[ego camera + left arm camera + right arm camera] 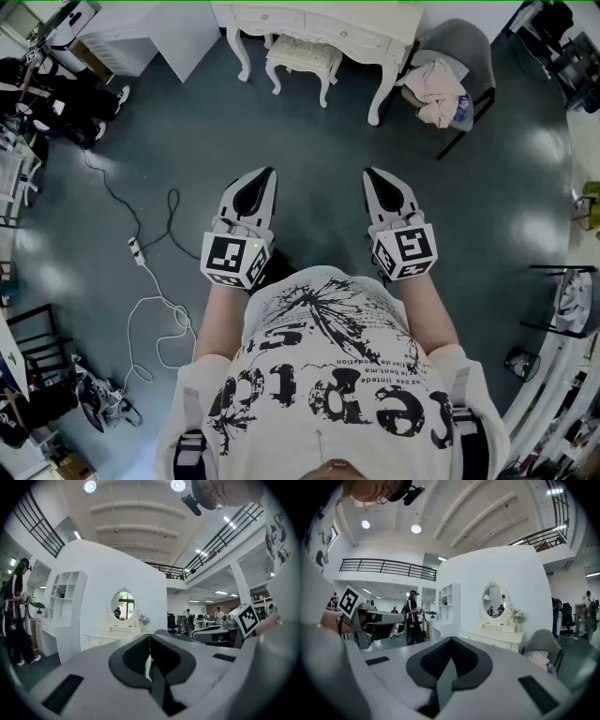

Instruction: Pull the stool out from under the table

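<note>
A white stool (302, 56) with a cream cushion sits tucked between the legs of the white dressing table (352, 35) at the top of the head view. My left gripper (268, 174) and right gripper (369, 174) are held side by side over the dark floor, well short of the stool. Both are shut with nothing between the jaws. In the left gripper view the dressing table (107, 636) with its oval mirror stands far off past the gripper (149, 637). The right gripper view shows the same table (492, 637) beyond the gripper (451, 641).
A grey chair (457, 62) with pink clothes on it stands right of the table. A white power strip and cable (141, 258) lie on the floor at the left. A white cabinet (141, 37) stands at the back left. A person (411, 618) stands by shelves.
</note>
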`<state>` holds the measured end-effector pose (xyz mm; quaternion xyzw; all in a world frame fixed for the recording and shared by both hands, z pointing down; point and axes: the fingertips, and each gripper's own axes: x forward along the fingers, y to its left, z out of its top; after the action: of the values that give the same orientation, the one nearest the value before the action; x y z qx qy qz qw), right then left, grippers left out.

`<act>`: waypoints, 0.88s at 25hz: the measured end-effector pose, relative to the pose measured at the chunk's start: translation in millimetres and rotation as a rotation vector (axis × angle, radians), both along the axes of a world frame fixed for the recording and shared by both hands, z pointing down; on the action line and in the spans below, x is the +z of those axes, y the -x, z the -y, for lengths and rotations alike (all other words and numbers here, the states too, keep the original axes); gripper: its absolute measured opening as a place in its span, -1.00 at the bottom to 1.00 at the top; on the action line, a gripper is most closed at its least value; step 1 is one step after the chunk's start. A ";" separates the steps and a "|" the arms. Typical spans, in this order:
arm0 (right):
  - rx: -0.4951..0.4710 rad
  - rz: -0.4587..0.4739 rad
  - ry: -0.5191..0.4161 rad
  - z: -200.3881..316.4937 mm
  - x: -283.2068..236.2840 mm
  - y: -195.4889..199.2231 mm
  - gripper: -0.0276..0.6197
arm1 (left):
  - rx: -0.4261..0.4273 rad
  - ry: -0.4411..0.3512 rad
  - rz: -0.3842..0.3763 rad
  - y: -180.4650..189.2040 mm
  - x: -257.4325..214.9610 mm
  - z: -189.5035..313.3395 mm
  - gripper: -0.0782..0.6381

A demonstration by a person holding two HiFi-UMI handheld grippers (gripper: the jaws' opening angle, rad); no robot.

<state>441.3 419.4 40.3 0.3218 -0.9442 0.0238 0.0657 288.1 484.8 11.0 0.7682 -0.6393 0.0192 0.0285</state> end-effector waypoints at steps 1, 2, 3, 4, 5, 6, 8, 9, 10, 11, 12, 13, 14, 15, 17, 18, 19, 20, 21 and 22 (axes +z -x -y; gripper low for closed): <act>-0.002 0.001 0.000 -3.2 -0.4 1.4 -0.86 | 0.000 -0.001 0.002 1.2 -0.6 -3.2 -0.73; -0.005 0.002 0.000 -6.3 -0.7 2.9 -0.86 | 0.000 -0.003 0.003 2.4 -1.2 -6.0 -0.73; -0.008 0.003 0.000 -8.9 -0.9 4.2 -0.86 | 0.000 -0.003 0.003 3.4 -1.6 -8.3 -0.73; -0.010 0.003 0.000 -10.9 -0.9 5.3 -0.86 | 0.000 -0.003 0.002 4.1 -1.8 -9.8 -0.73; -0.013 0.004 0.001 -12.6 -0.5 6.1 -0.86 | 0.000 -0.002 0.001 4.4 -1.6 -10.8 -0.73; -0.016 0.004 0.002 -14.3 0.2 6.4 -0.86 | 0.000 -0.001 0.001 4.3 -1.0 -11.6 -0.73; -0.022 0.003 0.005 -18.7 2.7 6.3 -0.86 | 0.002 0.000 0.000 2.9 1.3 -14.4 -0.73; -0.024 0.003 0.007 -21.1 4.1 6.1 -0.86 | 0.005 -0.001 -0.001 1.8 2.7 -15.9 -0.73; -0.025 0.002 0.009 -22.5 5.4 5.8 -0.86 | 0.009 0.000 -0.001 0.6 4.1 -16.4 -0.73; -0.024 -0.001 0.012 -22.1 6.4 5.3 -0.86 | 0.014 0.003 -0.002 -0.6 5.2 -15.2 -0.73; -0.019 -0.004 0.015 -20.0 7.1 4.7 -0.86 | 0.018 0.008 -0.004 -1.6 6.2 -12.4 -0.73; -0.010 -0.006 0.016 -16.6 7.4 4.3 -0.86 | 0.022 0.013 -0.006 -2.0 7.3 -8.9 -0.73; 0.000 -0.005 0.016 -12.8 7.4 4.4 -0.86 | 0.025 0.017 -0.008 -1.4 8.2 -5.3 -0.73; 0.010 -0.003 0.015 -9.4 7.4 5.2 -0.86 | 0.026 0.021 -0.011 0.2 9.3 -2.2 -0.73; 0.021 0.004 0.020 -4.7 9.1 9.3 -0.86 | 0.021 0.028 -0.016 5.9 12.3 1.5 -0.73; 0.024 0.008 0.024 -3.3 11.0 12.0 -0.86 | 0.017 0.033 -0.017 9.4 14.6 2.2 -0.73; 0.029 0.010 0.027 -1.9 13.3 14.9 -0.86 | 0.013 0.040 -0.018 13.1 17.5 2.7 -0.73; 0.035 0.008 0.027 0.1 16.1 18.0 -0.86 | 0.009 0.048 -0.018 17.2 21.0 3.5 -0.73; 0.043 0.003 0.027 2.9 19.3 21.6 -0.86 | 0.005 0.058 -0.020 21.8 24.9 5.1 -0.73; 0.050 -0.004 0.030 6.4 23.0 26.2 -0.84 | 0.002 0.069 -0.025 27.0 29.0 7.5 -0.73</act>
<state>415.1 413.0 63.3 0.3441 -0.9354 0.0387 0.0716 261.0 477.4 40.0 0.7675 -0.6372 0.0313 0.0630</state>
